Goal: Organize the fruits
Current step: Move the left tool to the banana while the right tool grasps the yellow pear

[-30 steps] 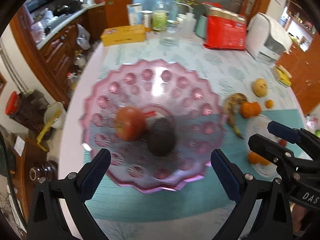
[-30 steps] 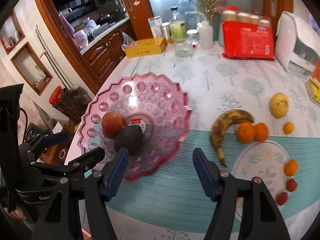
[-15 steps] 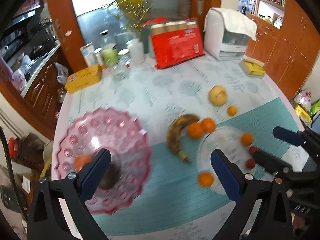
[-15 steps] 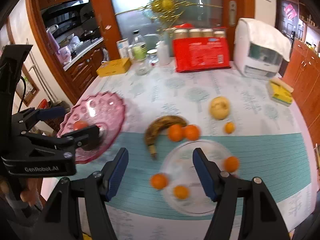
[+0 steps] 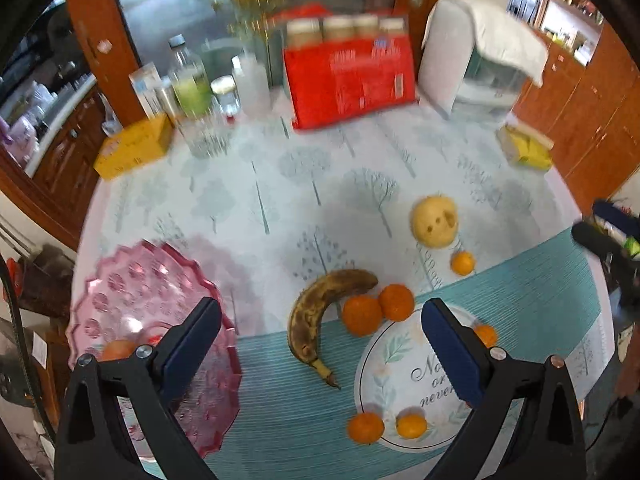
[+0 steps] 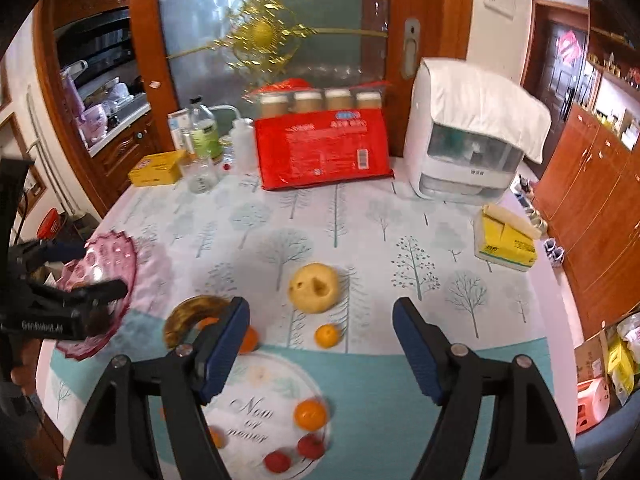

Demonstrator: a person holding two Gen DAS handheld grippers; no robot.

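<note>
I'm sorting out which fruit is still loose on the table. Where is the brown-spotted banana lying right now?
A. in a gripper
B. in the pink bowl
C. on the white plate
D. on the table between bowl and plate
D: the banana lies on the table, between the pink bowl and the white plate, with no gripper on it.

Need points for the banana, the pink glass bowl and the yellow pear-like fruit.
banana point(image 5: 320, 312): left wrist view, middle of the brown curved body.
pink glass bowl point(image 5: 132, 280): left wrist view, bare inner wall.
yellow pear-like fruit point(image 6: 314, 288): right wrist view, centre, by the dents.
</note>
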